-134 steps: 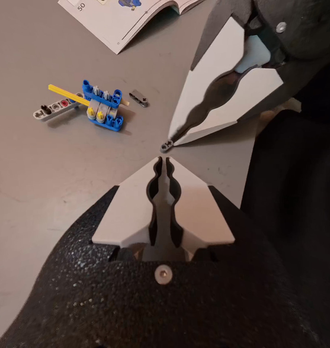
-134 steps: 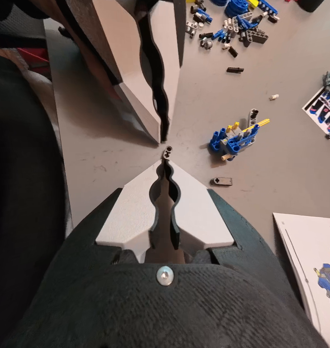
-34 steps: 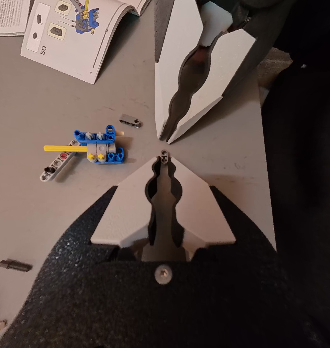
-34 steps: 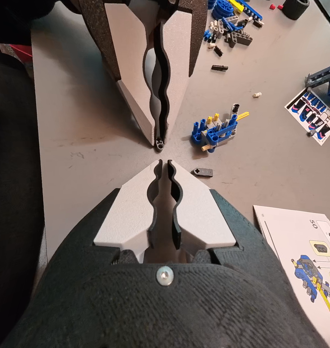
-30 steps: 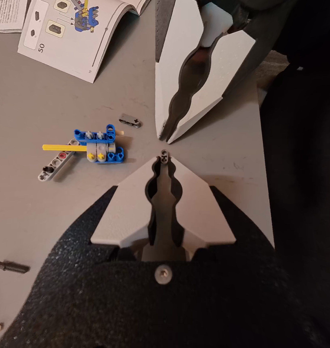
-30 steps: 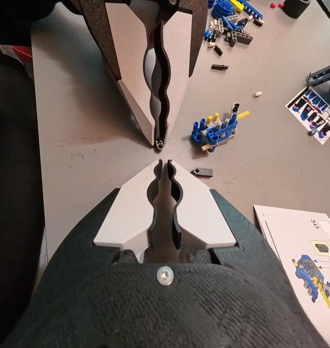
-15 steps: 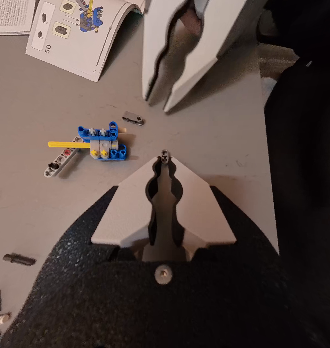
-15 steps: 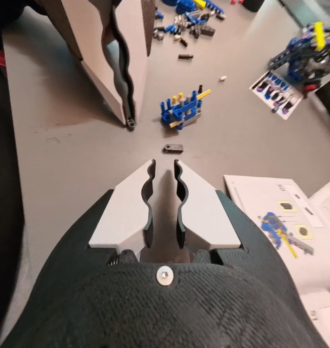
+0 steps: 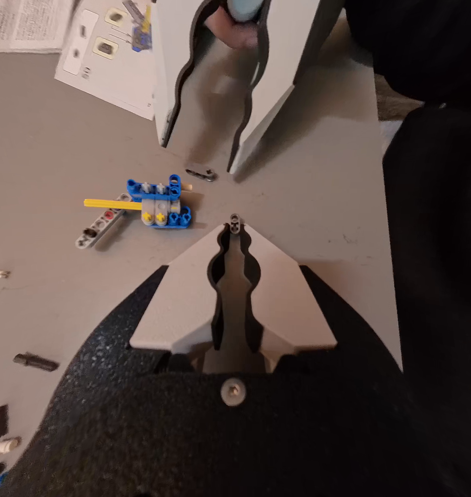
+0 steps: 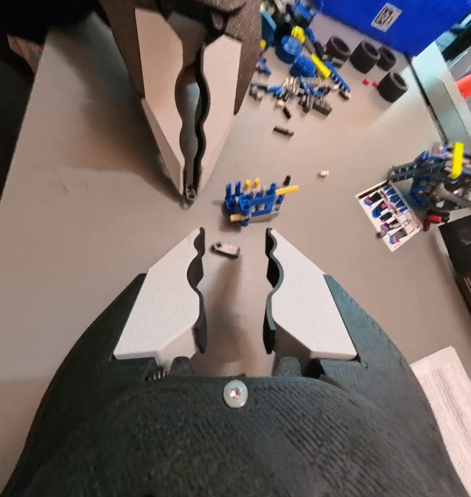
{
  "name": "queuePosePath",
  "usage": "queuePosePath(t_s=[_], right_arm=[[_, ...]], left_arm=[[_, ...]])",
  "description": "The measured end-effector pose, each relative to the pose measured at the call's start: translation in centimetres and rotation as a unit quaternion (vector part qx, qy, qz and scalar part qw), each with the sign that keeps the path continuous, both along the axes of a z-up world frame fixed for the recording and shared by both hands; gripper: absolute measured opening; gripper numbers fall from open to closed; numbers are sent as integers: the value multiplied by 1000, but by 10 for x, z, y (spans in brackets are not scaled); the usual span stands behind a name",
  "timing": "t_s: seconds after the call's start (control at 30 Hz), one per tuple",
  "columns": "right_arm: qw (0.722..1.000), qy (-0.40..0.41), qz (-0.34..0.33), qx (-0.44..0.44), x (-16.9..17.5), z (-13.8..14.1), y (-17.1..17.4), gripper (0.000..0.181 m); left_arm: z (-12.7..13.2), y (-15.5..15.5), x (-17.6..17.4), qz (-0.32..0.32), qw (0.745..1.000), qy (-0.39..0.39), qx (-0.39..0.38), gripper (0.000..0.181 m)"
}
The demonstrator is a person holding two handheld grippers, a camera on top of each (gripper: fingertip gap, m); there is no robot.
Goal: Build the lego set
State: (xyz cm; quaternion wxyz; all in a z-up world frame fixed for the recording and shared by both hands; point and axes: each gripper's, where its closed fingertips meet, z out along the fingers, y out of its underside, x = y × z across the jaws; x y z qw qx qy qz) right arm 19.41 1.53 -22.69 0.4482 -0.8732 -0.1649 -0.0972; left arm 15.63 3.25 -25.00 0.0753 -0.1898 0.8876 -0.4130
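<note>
My left gripper (image 9: 234, 228) is shut on a small grey connector (image 9: 234, 222), held at the fingertips just above the grey table (image 9: 296, 215). It also shows in the right wrist view (image 10: 190, 191) with the connector (image 10: 190, 194). My right gripper (image 10: 234, 231) is open wide and empty. A small dark grey two-hole beam (image 10: 226, 248) lies flat on the table between its fingertips, nearer the left finger. The left wrist view shows that beam (image 9: 201, 172) and the open right gripper (image 9: 198, 158). A blue, grey and yellow sub-assembly (image 9: 159, 204) (image 10: 251, 205) lies just beyond.
An open instruction booklet (image 9: 107, 67) (image 10: 457, 403) lies nearby. A pile of loose parts (image 10: 304, 80) and black tyres (image 10: 368, 56) sit at the far side. A sticker sheet (image 10: 387, 217), a part-built blue model (image 10: 444, 174) and a dark box (image 10: 468, 255) are at the right. A black pin (image 9: 35, 361) lies loose. The gap from one gripper's tips to the other's is roughly 6 centimeters. The black pin (image 9: 35, 361) is about 15 centimeters from both grippers' fingertips. The right camera catches it too, in the right wrist view (image 10: 284, 131).
The small grey connector passed from my right gripper to my left. The right gripper then opened wide and moved over the dark two-hole beam. The left gripper barely moved.
</note>
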Motion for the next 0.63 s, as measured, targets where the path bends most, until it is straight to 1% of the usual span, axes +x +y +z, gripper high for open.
queuePosePath(t_s=[0.1, 0.13, 0.17, 0.2, 0.23, 0.3, 0.37, 0.43, 0.5, 0.63], right_arm=[[999, 13, 5, 51, 6, 20, 16, 44], [998, 21, 14, 61, 6, 21, 20, 37], [997, 30, 24, 61, 5, 19, 24, 27], [997, 36, 29, 61, 5, 17, 27, 24], [997, 35, 30, 64, 7, 16, 30, 26], [997, 26, 24, 67, 12, 15, 36, 35], [998, 38, 35, 47, 12, 9, 36, 39], [996, 50, 52, 48, 9, 7, 37, 39], [995, 59, 64, 38, 7, 3, 37, 39], [997, 43, 64, 20, 10, -8, 37, 32]], left_arm=[[11, 9, 13, 37, 998, -45, -16, 4], [14, 13, 18, 48, 997, -61, -19, 4], [17, 17, 21, 58, 995, -77, -22, 4], [20, 21, 25, 66, 993, -92, -19, 4], [21, 25, 28, 74, 992, -106, -11, 4], [25, 31, 33, 84, 987, -136, 1, 4], [29, 33, 36, 81, 985, -150, 6, 4], [28, 31, 39, 74, 985, -154, 11, 4], [24, 29, 41, 64, 987, -147, 16, 4], [21, 24, 41, 45, 988, -144, 22, 4]])
